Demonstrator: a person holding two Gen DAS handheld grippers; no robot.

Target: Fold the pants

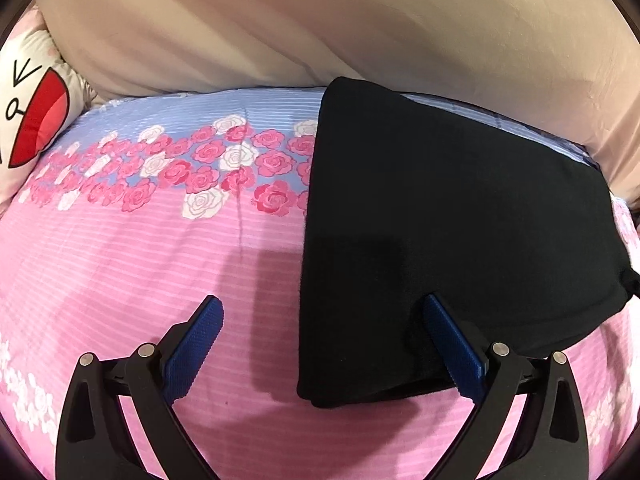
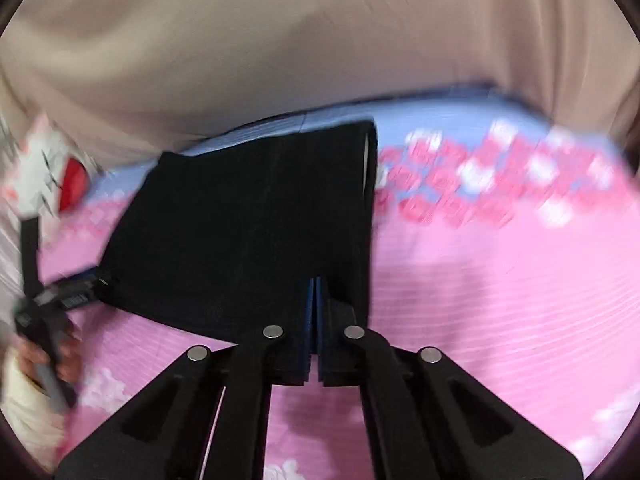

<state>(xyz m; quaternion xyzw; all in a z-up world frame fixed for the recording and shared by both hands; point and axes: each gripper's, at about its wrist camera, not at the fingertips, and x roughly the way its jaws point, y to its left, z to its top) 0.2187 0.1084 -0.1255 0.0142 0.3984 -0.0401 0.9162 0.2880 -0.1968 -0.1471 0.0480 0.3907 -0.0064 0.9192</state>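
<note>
Black knit pants (image 1: pixel 460 220) folded into a flat trapezoid on the bed's pink striped, rose-print sheet (image 1: pixel 120 260). Left claw (image 1: pixel 322 354) spread wide, ribbed blue pads straddling the near-left corner. Right claw (image 2: pixel 314 320) pressed together, pinching the pants' near edge.

— What is spread over the bed?
— A striped bedsheet (image 1: pixel 120 264) is seen, pink across the near part and pale blue along the far edge, with a band of pink and white roses (image 1: pixel 208 164) printed between.

— And beyond it?
— A beige curtain (image 1: pixel 304 20) is hung along the far side. A white cushion (image 1: pixel 28 108) with a red cartoon mouth is propped at the left corner.
</note>
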